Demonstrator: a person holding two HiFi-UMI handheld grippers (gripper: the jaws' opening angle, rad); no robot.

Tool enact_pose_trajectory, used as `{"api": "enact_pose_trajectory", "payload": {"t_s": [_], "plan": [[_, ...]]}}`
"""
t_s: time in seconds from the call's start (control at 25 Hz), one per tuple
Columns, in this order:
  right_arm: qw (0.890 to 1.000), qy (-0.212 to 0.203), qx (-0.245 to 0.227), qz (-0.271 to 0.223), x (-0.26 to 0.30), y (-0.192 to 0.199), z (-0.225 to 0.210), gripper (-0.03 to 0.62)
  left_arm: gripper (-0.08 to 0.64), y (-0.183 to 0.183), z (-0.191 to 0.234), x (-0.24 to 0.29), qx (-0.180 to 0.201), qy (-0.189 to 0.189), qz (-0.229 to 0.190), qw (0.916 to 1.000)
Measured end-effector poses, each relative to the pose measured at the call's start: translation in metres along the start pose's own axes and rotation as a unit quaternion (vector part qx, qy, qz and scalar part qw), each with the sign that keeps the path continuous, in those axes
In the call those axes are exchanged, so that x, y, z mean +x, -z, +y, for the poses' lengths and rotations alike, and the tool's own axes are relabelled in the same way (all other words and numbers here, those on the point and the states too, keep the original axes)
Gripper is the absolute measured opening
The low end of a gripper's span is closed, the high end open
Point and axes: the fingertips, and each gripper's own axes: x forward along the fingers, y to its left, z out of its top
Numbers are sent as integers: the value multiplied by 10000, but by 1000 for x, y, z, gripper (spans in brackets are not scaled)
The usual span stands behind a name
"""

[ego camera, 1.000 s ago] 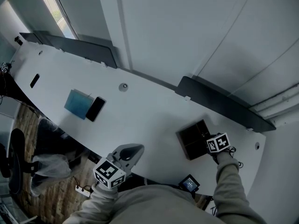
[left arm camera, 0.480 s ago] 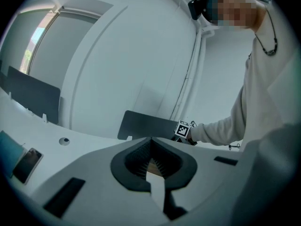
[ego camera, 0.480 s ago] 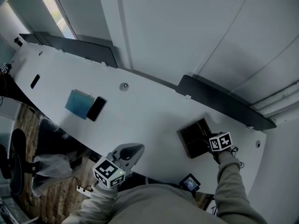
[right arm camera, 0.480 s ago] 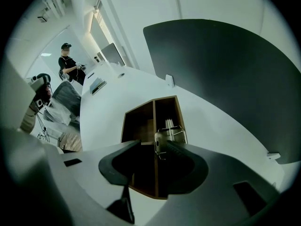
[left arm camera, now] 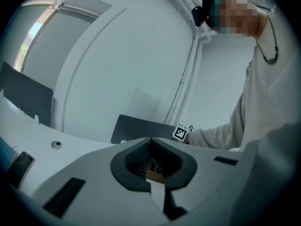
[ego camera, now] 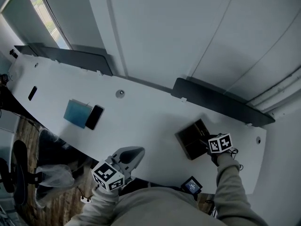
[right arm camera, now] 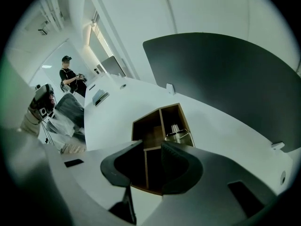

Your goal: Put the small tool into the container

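Note:
A dark wooden container (ego camera: 187, 146) with several compartments stands on the right part of the white table (ego camera: 146, 121). In the right gripper view a small metal tool (right arm camera: 178, 134) lies in the right-hand compartment of the container (right arm camera: 155, 115). My right gripper (right arm camera: 151, 148) hovers just above the container's near side. Its jaws are apart and closing, with nothing between them. In the head view the right gripper (ego camera: 207, 142) is at the container's right edge. My left gripper (ego camera: 135, 152) is held by the table's front edge, jaws shut (left arm camera: 151, 161).
A blue notebook (ego camera: 77, 112) and a black phone (ego camera: 94, 117) lie on the table's left part, with a round grommet (ego camera: 120, 93) behind them. Dark panels (ego camera: 211, 100) line the back edge. A small screen device (ego camera: 191, 185) sits below the front edge. Another person (right arm camera: 69, 76) stands far off.
The head view has tilted a little, so everything sits slightly lower left. The right gripper stays at the container's right edge and the left gripper stays by the front edge.

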Motion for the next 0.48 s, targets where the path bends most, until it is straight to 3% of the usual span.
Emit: {"api": "enact_pose_trajectory", "payload": {"t_s": [0.24, 0.48], "plan": [[9997, 144, -165, -125, -21, 4, 11, 31, 0, -12, -5, 9, 95, 284, -1, 9996], [9993, 97, 35, -355, -30, 7, 25, 20, 2, -27, -15, 28, 237, 584, -16, 9980]]}}
